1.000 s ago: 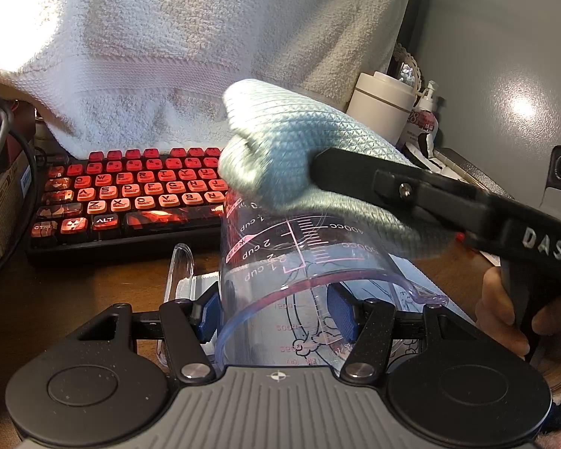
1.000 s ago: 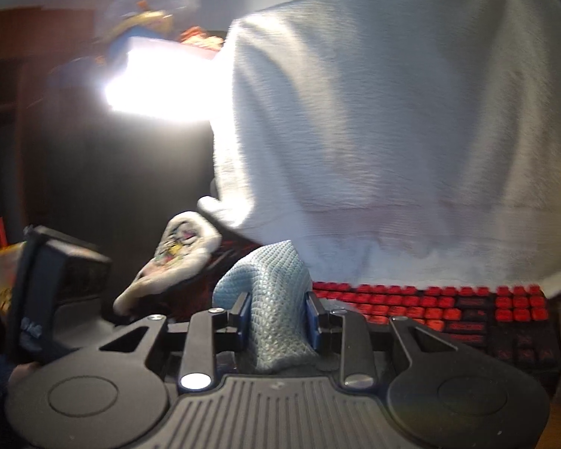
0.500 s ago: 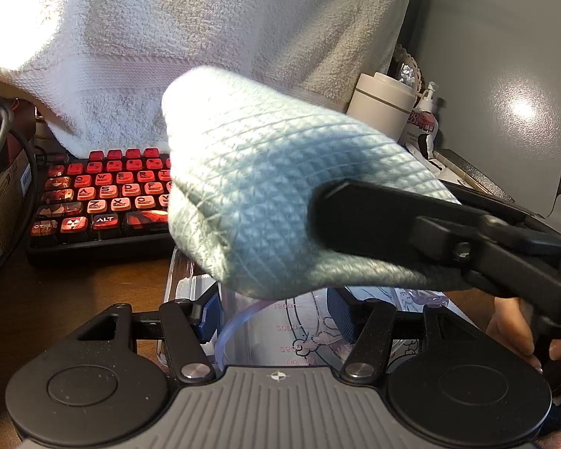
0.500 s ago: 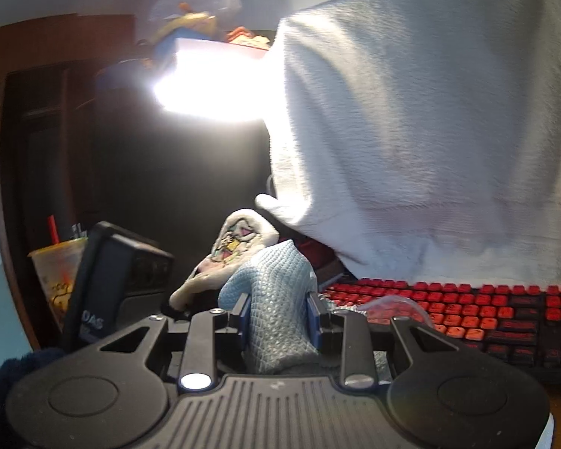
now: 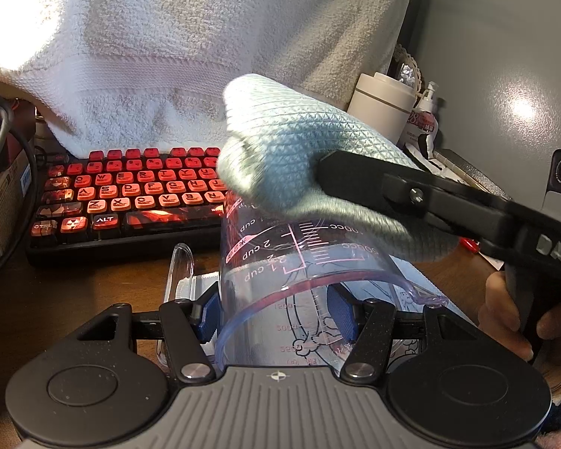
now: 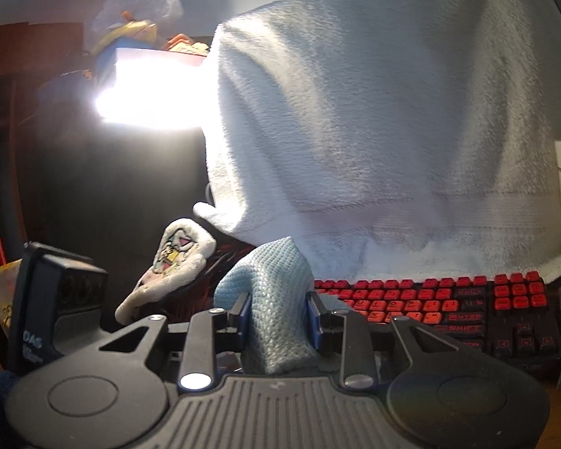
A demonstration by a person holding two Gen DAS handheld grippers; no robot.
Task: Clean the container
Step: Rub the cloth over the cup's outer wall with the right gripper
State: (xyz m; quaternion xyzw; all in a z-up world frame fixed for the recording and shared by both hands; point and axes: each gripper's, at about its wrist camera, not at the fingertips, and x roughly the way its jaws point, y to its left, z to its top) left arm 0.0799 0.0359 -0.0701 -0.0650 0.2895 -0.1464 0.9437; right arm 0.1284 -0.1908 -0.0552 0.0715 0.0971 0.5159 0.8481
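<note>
The clear measuring cup (image 5: 299,284), marked "1 cup", "2 cup", sits clamped in the left gripper (image 5: 276,314) above the worktop (image 5: 93,284), the right gripper (image 6: 276,318) pinching a blue cloth (image 5: 299,157) at its twelve o'clock, red keyboard (image 5: 131,191) behind.

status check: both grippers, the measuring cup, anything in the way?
Left gripper shut on clear measuring cup. Right gripper shut on blue cloth, cloth against cup's far end. Red keyboard close behind.
</note>
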